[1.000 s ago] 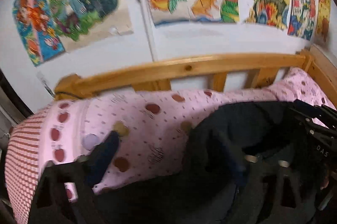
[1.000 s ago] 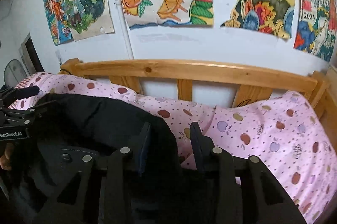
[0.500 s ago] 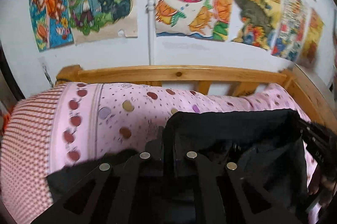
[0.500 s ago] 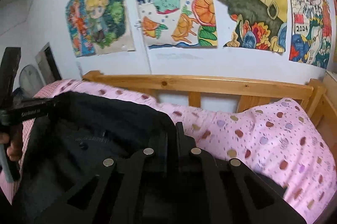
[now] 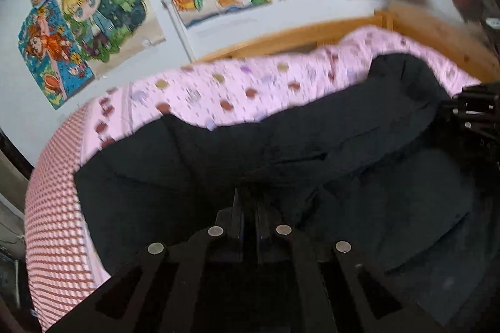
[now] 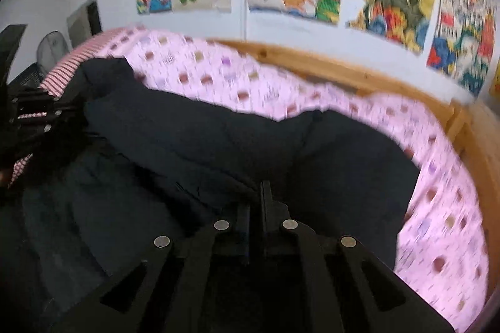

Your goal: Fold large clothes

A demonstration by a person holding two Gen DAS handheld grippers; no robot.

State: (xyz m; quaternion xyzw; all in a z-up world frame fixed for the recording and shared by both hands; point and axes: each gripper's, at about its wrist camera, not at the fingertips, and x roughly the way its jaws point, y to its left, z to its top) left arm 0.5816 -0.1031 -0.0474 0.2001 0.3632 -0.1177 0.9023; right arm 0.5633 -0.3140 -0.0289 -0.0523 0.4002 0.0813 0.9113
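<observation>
We clench the left gripper point(image 5: 248, 208) and right gripper point(image 6: 256, 204) on a black garment point(image 5: 312, 145) spread over the pink dotted bedding point(image 5: 234, 89).

My left gripper point(image 5: 248, 209) and right gripper point(image 6: 256, 204) are matte black plastic, with flat slotted linkage arms, four round silver rivets point(image 5: 216, 230) each, and narrow blade-like fingers point(image 6: 266, 195).
</observation>
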